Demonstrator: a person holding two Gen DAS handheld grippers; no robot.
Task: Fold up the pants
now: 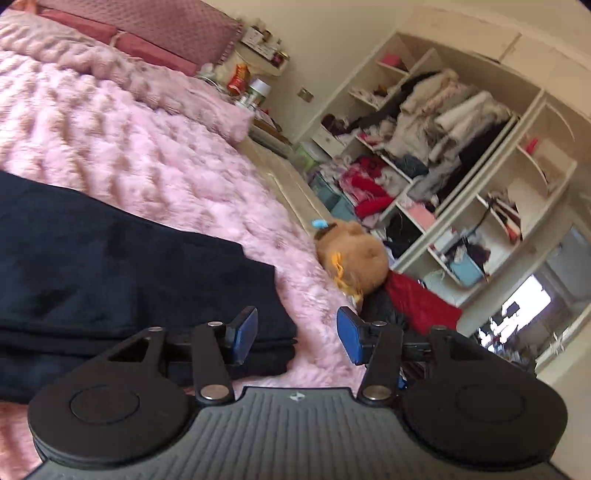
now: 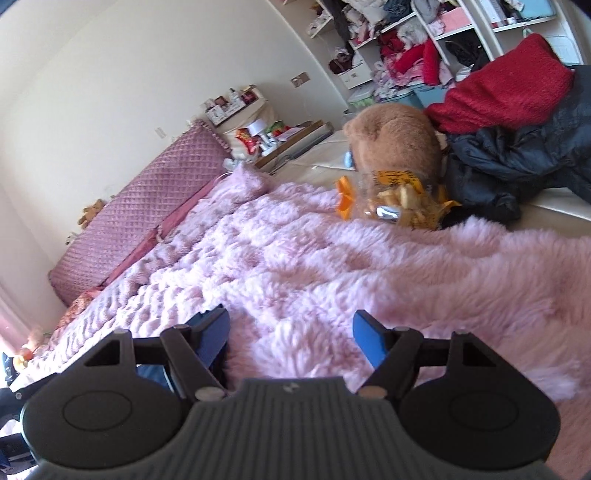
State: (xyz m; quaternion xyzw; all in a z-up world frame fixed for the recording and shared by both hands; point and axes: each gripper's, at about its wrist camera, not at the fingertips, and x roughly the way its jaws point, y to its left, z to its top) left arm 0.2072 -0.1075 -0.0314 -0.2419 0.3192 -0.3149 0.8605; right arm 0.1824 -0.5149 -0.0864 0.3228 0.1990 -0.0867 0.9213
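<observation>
Dark navy pants [image 1: 122, 277] lie folded in layers on the fluffy pink blanket [image 1: 129, 147], filling the left of the left wrist view. My left gripper [image 1: 297, 334] hovers at the stack's right edge, open, with only pink blanket between its blue pads [image 1: 245, 330]; the left pad overlaps the pants' corner and I cannot tell whether it touches. In the right wrist view my right gripper [image 2: 291, 338] stands wide open over bare pink blanket [image 2: 332, 266], holding nothing. The pants do not show in that view.
A brown plush toy [image 1: 351, 254] with a yellow snack bag [image 2: 399, 203] lies at the bed's far edge, beside a red knit [image 2: 506, 92] and a dark jacket [image 2: 524, 158]. Pink pillows [image 1: 155, 26] line the headboard. Open wardrobe shelves [image 1: 443, 140] crammed with clothes stand beyond.
</observation>
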